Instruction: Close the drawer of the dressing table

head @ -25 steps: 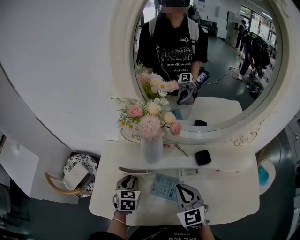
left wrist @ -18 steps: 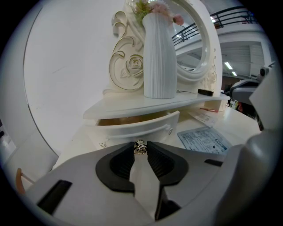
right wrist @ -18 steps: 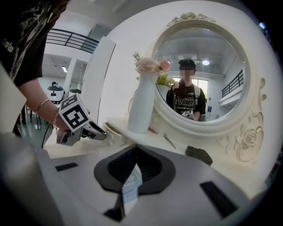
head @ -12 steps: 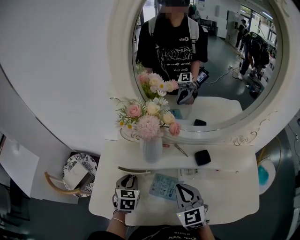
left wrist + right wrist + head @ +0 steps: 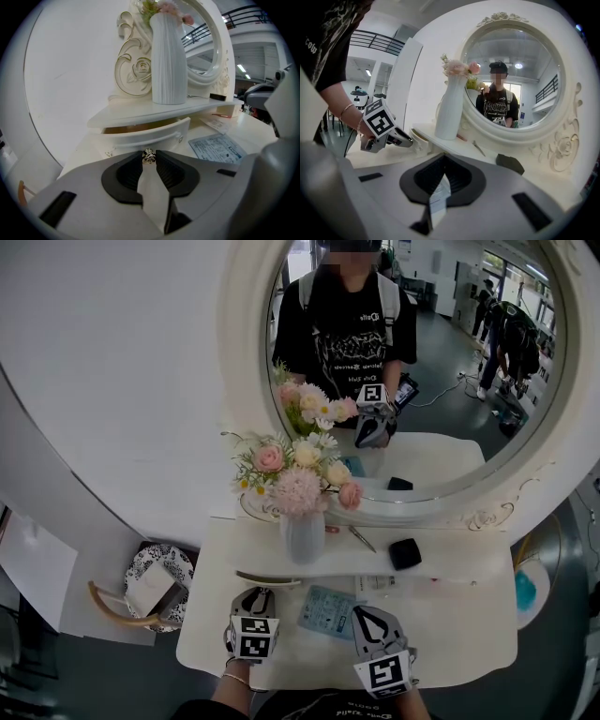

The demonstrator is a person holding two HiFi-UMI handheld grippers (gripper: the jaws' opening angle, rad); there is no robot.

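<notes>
the round mirror in its white carved frame fills the back and shows the person who holds the grippers. below it the white table spreads wide, with a raised shelf along the foot of the mirror. on the shelf's left part stands a ribbed white vase, upright, with pink and cream flowers. the drawer sits under the shelf's left end, below the vase. it is ajar: its curved white front stands out from the shelf edge and a strip of tan inside shows in the gap. the left gripper lies low over the table's front left and points at the drawer front. its jaws stand partway in, with the tips closed on the drawer's small silver knob. the right gripper hovers over the table's front, right of the left one and apart from the drawer. its jaw tips meet and nothing is between them; only a thin slit shows behind the tips. a pale blue leaflet lies flat on the table in front of the shelf, between the two grippers. a small black case rests on the shelf right of the vase, well apart from it.
</notes>
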